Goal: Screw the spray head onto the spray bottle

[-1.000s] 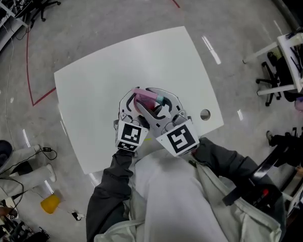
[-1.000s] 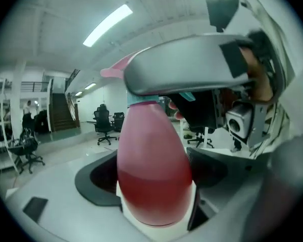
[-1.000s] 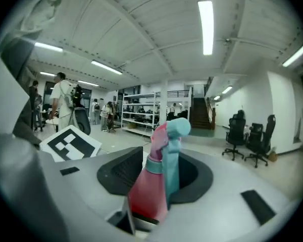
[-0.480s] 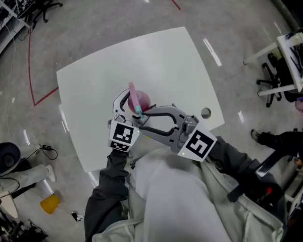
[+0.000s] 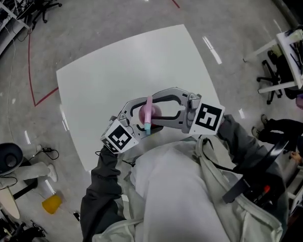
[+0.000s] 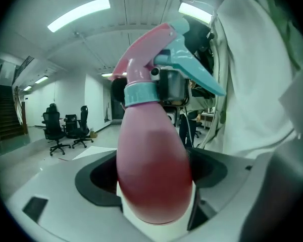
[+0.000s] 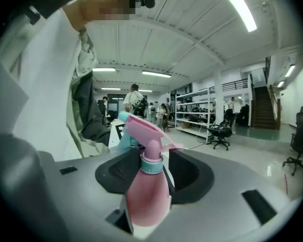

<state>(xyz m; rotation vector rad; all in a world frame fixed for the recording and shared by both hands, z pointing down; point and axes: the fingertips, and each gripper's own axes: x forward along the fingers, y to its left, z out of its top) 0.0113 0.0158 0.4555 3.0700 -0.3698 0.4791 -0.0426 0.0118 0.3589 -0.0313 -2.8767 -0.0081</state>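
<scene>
A pink spray bottle (image 5: 143,113) with its pink and teal spray head (image 5: 148,127) seated on the neck hangs over the white table (image 5: 116,69) near its front edge. My left gripper (image 5: 140,116) comes in from the lower left and is shut on the bottle's body (image 6: 154,180); the spray head (image 6: 164,44) rises past the jaws. My right gripper (image 5: 152,111) reaches in from the right. Its jaws are opening with the bottle (image 7: 147,195) standing between them, pads close beside its sides. The teal collar (image 7: 152,166) sits above them.
The person's pale-clothed torso fills the bottom of the head view, just below the grippers. A red tape line (image 5: 40,97) runs on the glossy floor at the left. Office chairs and a desk (image 5: 275,79) stand at the right, and a yellow object (image 5: 51,203) lies at the lower left.
The right gripper swung from the lower right up to the right side of the bottle. The bottle turned so its spray head now points toward the person. The left gripper tilted with it.
</scene>
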